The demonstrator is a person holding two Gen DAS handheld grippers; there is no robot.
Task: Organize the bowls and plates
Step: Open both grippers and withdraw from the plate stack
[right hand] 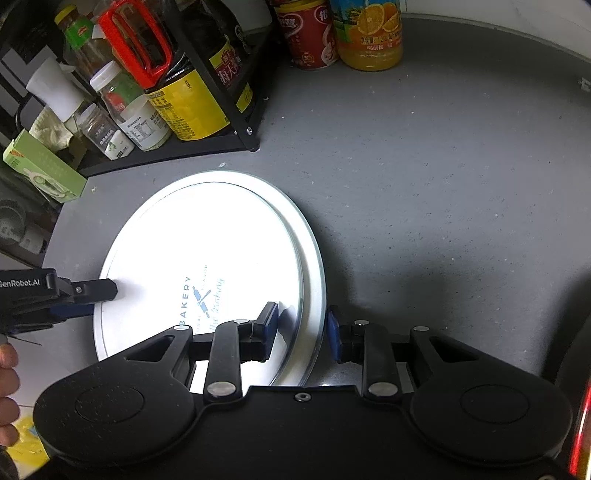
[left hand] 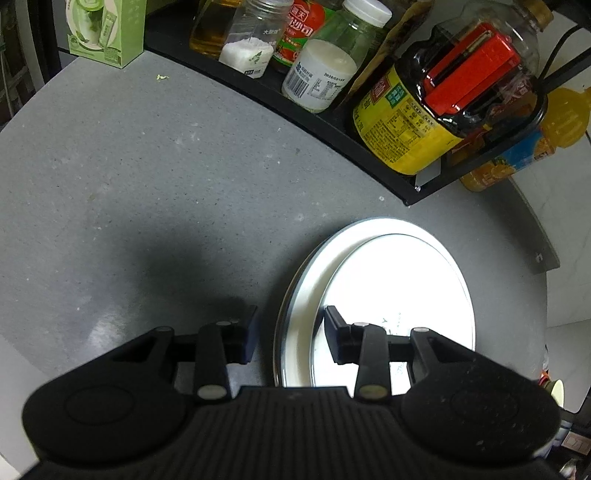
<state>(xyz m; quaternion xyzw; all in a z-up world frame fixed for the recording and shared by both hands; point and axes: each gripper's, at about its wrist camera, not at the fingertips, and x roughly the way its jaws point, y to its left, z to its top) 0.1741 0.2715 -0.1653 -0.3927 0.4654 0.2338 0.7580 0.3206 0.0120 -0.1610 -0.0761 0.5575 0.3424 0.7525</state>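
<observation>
A white round plate (right hand: 207, 266) with a silvery rim and a blue "BAKERY" print lies flat on the grey counter (right hand: 424, 206). My right gripper (right hand: 302, 328) is open, one finger over the plate and the other outside it, straddling the plate's right rim. My left gripper (left hand: 291, 332) is also open, and its fingers straddle the left rim of the plate (left hand: 399, 280). In the right wrist view the left gripper (right hand: 99, 301) reaches in from the left, with one finger lying over the plate's edge.
A black wire rack (left hand: 332, 129) with sauce bottles and jars stands behind the plate. A green carton (left hand: 107, 33) sits at its left end. An orange juice bottle (right hand: 369, 33) and a red can (right hand: 306, 33) stand at the back. A person's hand (right hand: 7, 387) shows at the left edge.
</observation>
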